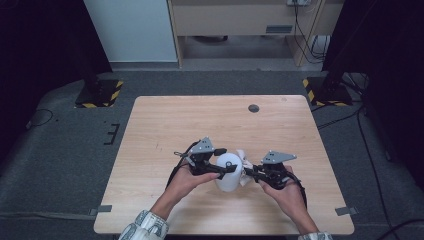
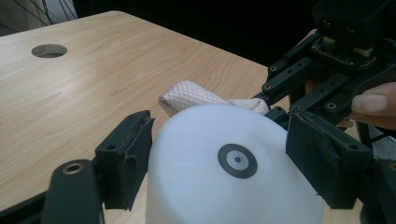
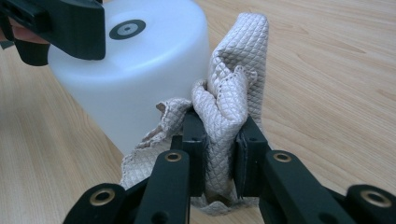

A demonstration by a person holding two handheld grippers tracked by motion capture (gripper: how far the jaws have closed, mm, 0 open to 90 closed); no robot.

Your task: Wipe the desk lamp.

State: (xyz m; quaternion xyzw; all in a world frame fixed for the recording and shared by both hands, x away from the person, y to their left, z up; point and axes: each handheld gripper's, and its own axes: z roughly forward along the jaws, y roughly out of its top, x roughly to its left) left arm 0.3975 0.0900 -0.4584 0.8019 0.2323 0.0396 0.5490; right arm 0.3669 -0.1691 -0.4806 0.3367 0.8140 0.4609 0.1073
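2 grippers work at 1 white tub (image 1: 228, 174): the left gripper (image 2: 219, 158) clamps its sides, while the right gripper (image 3: 219, 154), just beside, pinches a cloth (image 3: 231, 102) touching the tub's wall.

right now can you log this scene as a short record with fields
surface: wooden table
held item: white container, upside down, black disc on its base
left gripper: jaws clamp the container's sides
right gripper: shut on the quilted cloth
cloth position: bunched, pressed against the container's side
table feature: round hole near far edge
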